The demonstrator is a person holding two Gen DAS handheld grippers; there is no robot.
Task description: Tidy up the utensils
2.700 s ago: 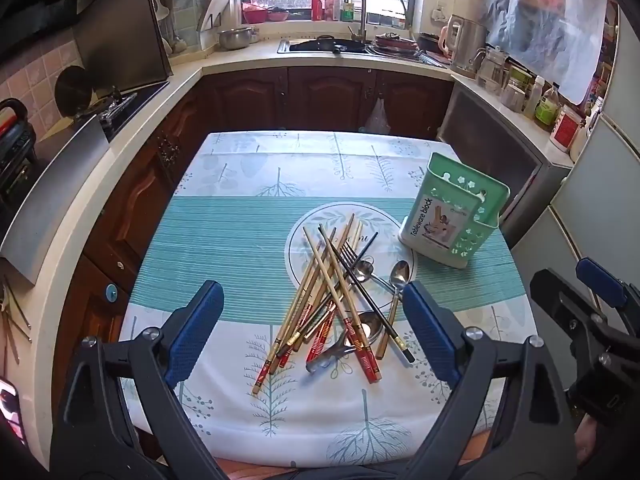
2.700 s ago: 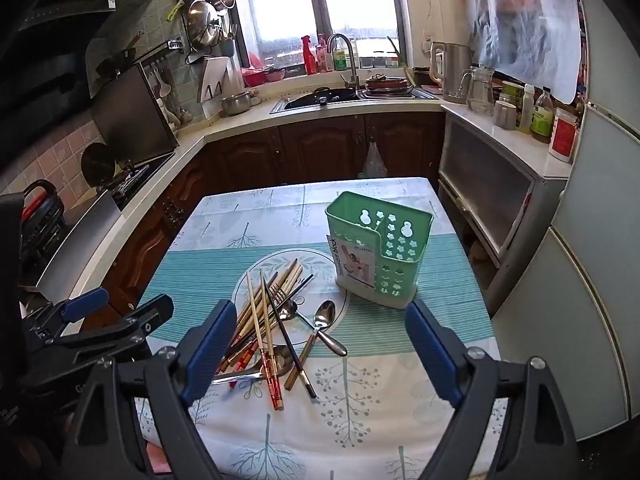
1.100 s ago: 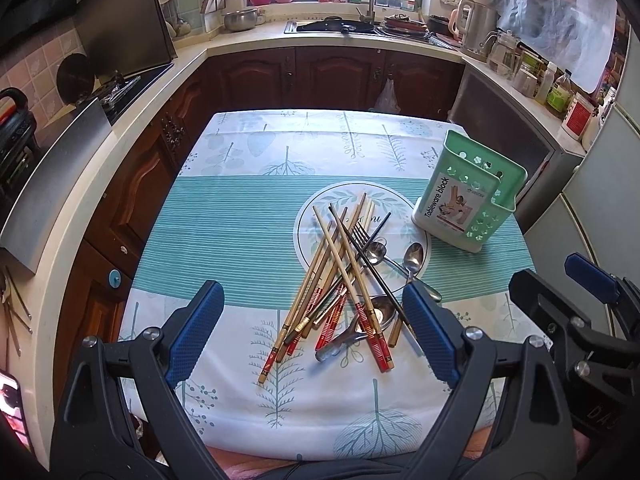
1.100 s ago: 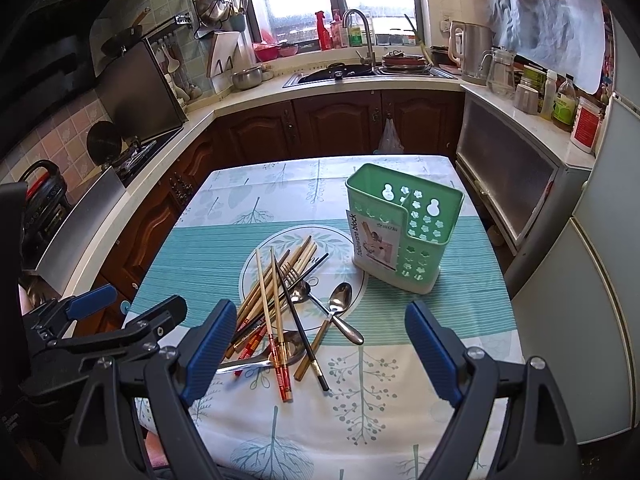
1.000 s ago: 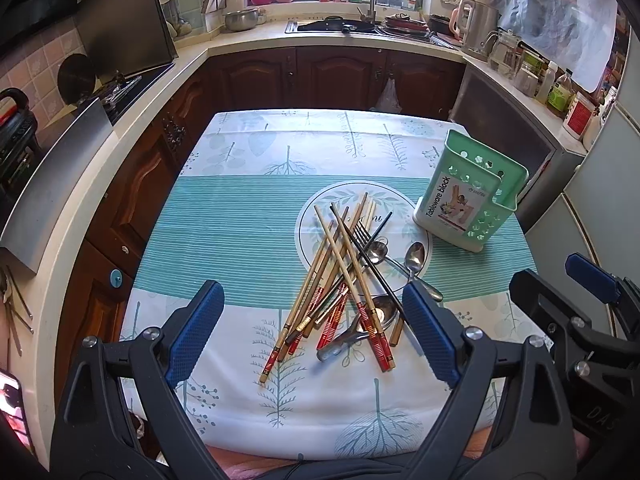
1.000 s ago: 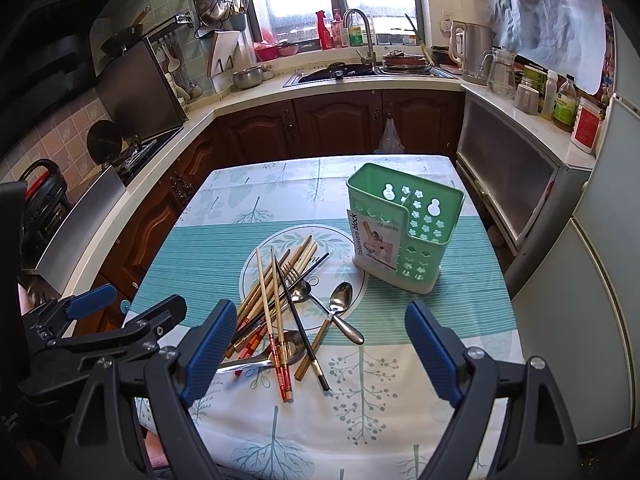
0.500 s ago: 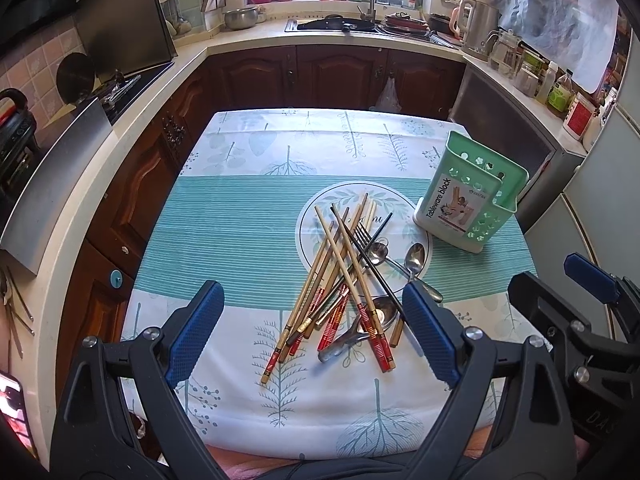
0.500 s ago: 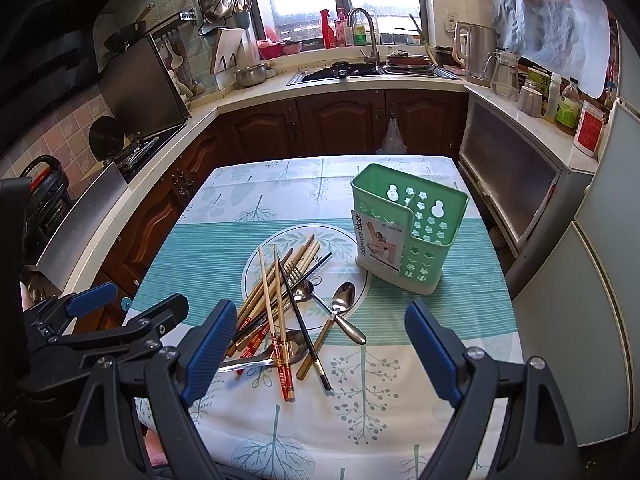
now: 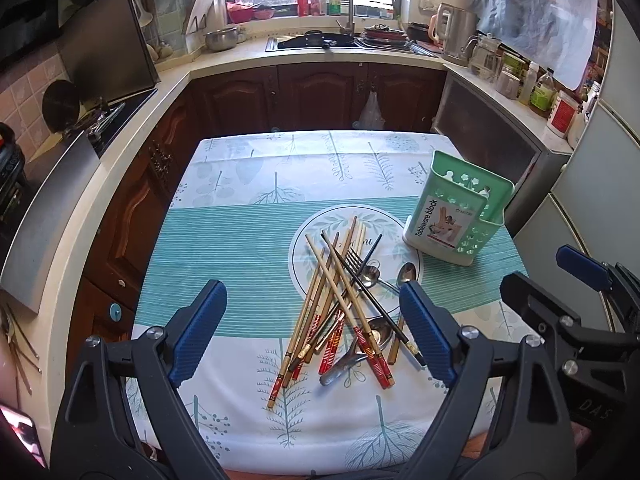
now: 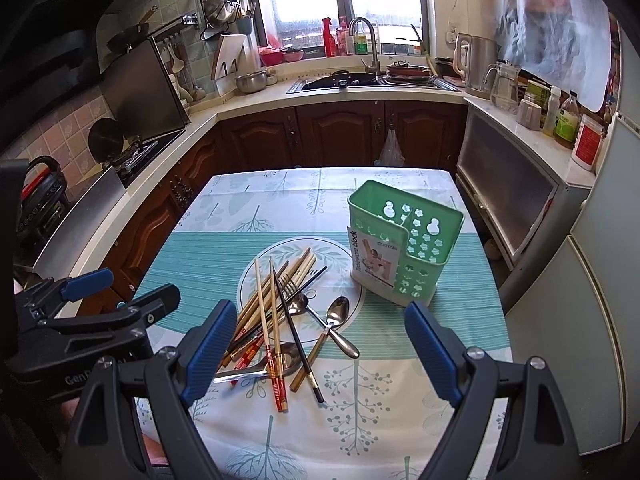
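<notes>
Two blue-padded black grippers hover over the near edge of a table draped in a white-and-teal leaf-print tablecloth (image 9: 240, 248); the left gripper (image 9: 312, 330) has its fingers spread wide and grips nothing, and the right gripper (image 10: 320, 354) is likewise spread wide with nothing between its pads; each shows at the edge of the other's view, side by side and apart. On the cloth's right half stands a pale green perforated plastic cutlery holder (image 10: 404, 254), upright, split into compartments, a white "Tableware block" label on its near-left face; it sits just beside the printed round medallion (image 9: 320, 236), well apart from both grippers. Between holder and grippers lies a loose heap of utensils; a bundle of light wooden chopsticks with red-banded ends (image 9: 328, 300) runs its long axis from the near-left up toward the far right, red ends toward the grippers, sticks crossing one another; one black chopstick (image 10: 298, 332) lies across them the other way, its far tip at the medallion, its near end toward the right gripper; a steel fork (image 9: 354, 258) points its tines away, partly buried; a steel spoon with a wooden handle (image 10: 326, 330) has its bowl far and its handle near; a second steel spoon (image 10: 320, 320) crosses it; a larger steel spoon (image 10: 260, 366) lies under the chopsticks' red ends, mostly hidden. Beyond the table, dark wood kitchen cabinets (image 10: 340, 132) and a sink with a steel tap (image 10: 364, 48) line the wall.
</notes>
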